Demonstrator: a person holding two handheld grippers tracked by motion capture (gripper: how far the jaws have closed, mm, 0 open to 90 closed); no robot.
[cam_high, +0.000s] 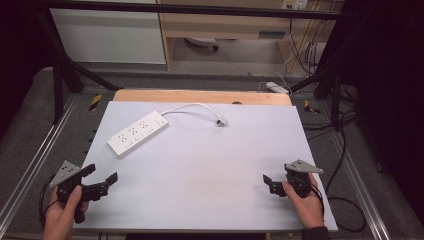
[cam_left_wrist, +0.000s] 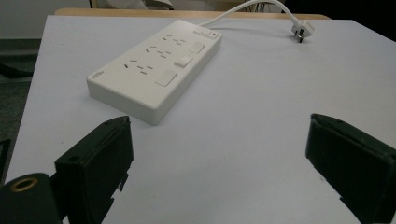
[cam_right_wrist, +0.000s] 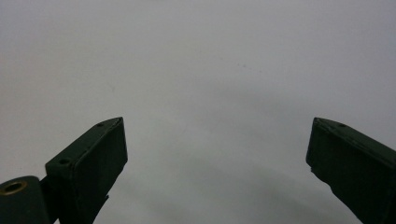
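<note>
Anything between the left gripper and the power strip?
Nothing: bare table separates the open left gripper from the power strip in the left gripper view.

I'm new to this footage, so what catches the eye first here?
A white power strip lies at the table's far left, its cord curling right to a loose plug. Nearer, the left gripper and right gripper sit at the corners, both open and empty.
</note>
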